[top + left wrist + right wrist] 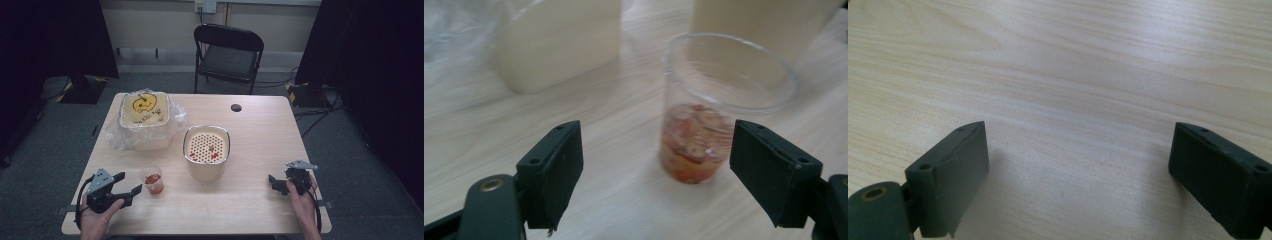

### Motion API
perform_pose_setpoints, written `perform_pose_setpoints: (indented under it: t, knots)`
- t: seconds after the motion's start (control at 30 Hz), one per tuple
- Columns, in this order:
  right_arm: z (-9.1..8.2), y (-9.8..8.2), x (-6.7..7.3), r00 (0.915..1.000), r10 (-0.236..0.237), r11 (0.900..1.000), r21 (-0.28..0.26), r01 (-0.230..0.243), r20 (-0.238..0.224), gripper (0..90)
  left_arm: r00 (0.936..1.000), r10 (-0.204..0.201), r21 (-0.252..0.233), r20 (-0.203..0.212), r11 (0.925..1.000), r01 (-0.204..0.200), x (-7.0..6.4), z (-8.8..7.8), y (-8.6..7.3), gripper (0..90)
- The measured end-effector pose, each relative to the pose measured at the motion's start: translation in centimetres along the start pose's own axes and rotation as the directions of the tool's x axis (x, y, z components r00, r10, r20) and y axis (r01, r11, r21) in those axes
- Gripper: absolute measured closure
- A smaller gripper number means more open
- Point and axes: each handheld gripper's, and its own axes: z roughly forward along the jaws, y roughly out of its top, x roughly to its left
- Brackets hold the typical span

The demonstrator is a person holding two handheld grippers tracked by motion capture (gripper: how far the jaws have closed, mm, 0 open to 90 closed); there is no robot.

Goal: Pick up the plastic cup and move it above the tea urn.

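Note:
A small clear plastic cup (153, 181) with red and orange pieces at its bottom stands upright on the wooden table (240, 205), near the front left. My left gripper (129, 183) is just left of it, held in a hand, jaws apart. In the left gripper view the cup (704, 125) stands a little ahead of the left gripper (656, 165), whose pads do not touch it. My right gripper (276, 184) rests at the front right, open over bare wood. The right gripper view shows the right gripper (1078, 175) with nothing between its jaws.
A cream tub with a perforated insert (206, 150) holding a few red bits stands mid-table, right of the cup. A lidded tub with a yellow smiley face (145, 112) sits on clear plastic wrap at the back left. A black folding chair (227, 55) stands beyond the table.

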Motion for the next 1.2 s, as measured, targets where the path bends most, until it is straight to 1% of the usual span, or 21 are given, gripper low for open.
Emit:
perform_pose_setpoints:
  t: [0.03,0.07,0.1,0.17,0.2,0.23,0.3,0.37,0.4,0.43,0.53,0.57,0.67,0.7,0.77,0.87,0.93,0.97,1.07,1.1,1.2]
  knots:
    - [0.0,0.0,0.0,1.0000,0.000,1.000,0.000,0.000,0.000,8.3,0.9998,0.014,-0.005,0.016,0.9999,-0.014,-0.2,0.2,0.0,21.2]
    - [0.0,0.0,0.0,1.0000,0.000,1.000,0.000,0.000,0.000,8.3,0.9983,0.032,-0.026,0.048,0.9992,-0.031,-0.6,0.5,0.0,20.0]
    - [0.0,0.0,0.0,1.0000,0.000,1.000,0.000,0.000,0.000,8.3,0.9975,0.042,-0.031,0.057,0.9987,-0.041,-0.8,0.7,0.0,17.8]
    - [0.0,0.0,0.0,1.0000,0.000,1.000,0.000,0.000,0.000,8.3,0.9971,0.054,-0.021,0.054,0.9984,-0.053,-1.1,1.1,0.1,16.4]
    - [0.0,0.0,0.0,1.0000,-0.001,1.000,0.000,0.001,0.000,8.3,0.9976,0.057,-0.012,0.039,0.9983,-0.057,-1.6,1.7,0.2,15.4]
    - [0.0,0.0,0.0,1.0000,0.000,1.000,0.000,0.000,0.000,8.3,0.9990,0.035,-0.004,0.028,0.9994,-0.035,-1.9,2.5,0.4,15.7]
    - [0.0,0.0,0.0,1.0000,-0.001,1.000,0.000,0.001,0.000,8.3,0.9982,0.050,0.012,0.034,0.9987,-0.050,-1.9,3.5,0.5,15.7]
    - [0.0,0.0,0.0,1.0000,0.000,1.000,0.000,0.000,0.000,8.3,0.9983,0.045,0.021,0.038,0.9988,-0.045,-1.8,4.0,0.5,15.7]
    - [0.0,0.0,0.0,1.0000,0.000,1.000,0.000,0.000,0.000,8.3,0.9990,0.019,0.023,0.041,0.9995,-0.020,-1.7,4.4,0.5,15.7]
    - [0.0,0.0,0.0,1.0000,-0.001,1.000,0.000,0.001,0.000,8.3,0.9973,0.003,0.015,0.073,0.9999,-0.004,-1.3,4.8,0.4,15.8]
    - [0.0,0.0,0.0,1.0000,0.000,1.000,0.000,0.000,0.000,8.3,0.9966,-0.004,0.010,0.082,0.9999,0.003,-1.1,4.9,0.3,16.0]
    - [0.0,0.0,0.0,1.0000,0.000,1.000,0.000,0.000,0.000,8.3,0.9965,0.008,0.020,0.083,0.9998,-0.009,-1.1,5.2,0.1,16.5]
    - [0.0,0.0,0.0,1.0000,0.000,1.000,0.000,0.000,0.000,8.3,0.9961,0.015,0.016,0.087,0.9997,-0.016,-1.2,5.7,-0.3,20.4]
    - [0.0,0.0,0.0,1.0000,0.000,1.000,0.000,0.000,0.000,8.3,0.9965,0.019,0.027,0.081,0.9994,-0.021,-1.2,5.9,-0.4,21.5]
    - [0.0,0.0,0.0,1.0000,0.000,1.000,0.000,0.000,0.001,8.4,0.9963,0.012,0.021,0.085,0.9997,-0.014,-1.2,6.2,-0.5,21.8]
    - [0.0,0.0,0.0,1.0000,0.000,1.000,-0.001,0.000,0.001,8.4,0.9964,0.032,0.024,0.079,0.9991,-0.034,-1.3,6.5,-0.6,22.8]
    - [0.0,0.0,0.0,1.0000,0.000,1.000,0.000,0.000,0.001,8.4,0.9952,0.045,0.017,0.087,0.9988,-0.047,-1.4,6.6,-0.6,29.3]
    - [0.0,0.0,0.0,1.0000,0.000,1.000,0.000,0.000,0.001,8.4,0.9945,0.066,0.013,0.081,0.9977,-0.067,-1.5,6.5,-0.5,32.6]
    - [0.0,0.0,0.0,1.0000,0.001,1.000,0.000,-0.001,0.001,8.4,0.9945,0.072,0.013,0.075,0.9972,-0.074,-1.4,6.4,-0.4,35.5]
    - [0.0,0.0,0.0,1.0000,0.000,1.000,0.000,0.000,0.001,8.4,0.9955,0.058,0.012,0.076,0.9982,-0.059,-1.3,6.4,-0.4,37.1]
    - [0.0,0.0,0.0,1.0000,0.000,1.000,0.000,0.000,0.001,8.4,0.9956,0.062,0.016,0.070,0.9979,-0.063,-1.0,6.0,-0.3,39.4]
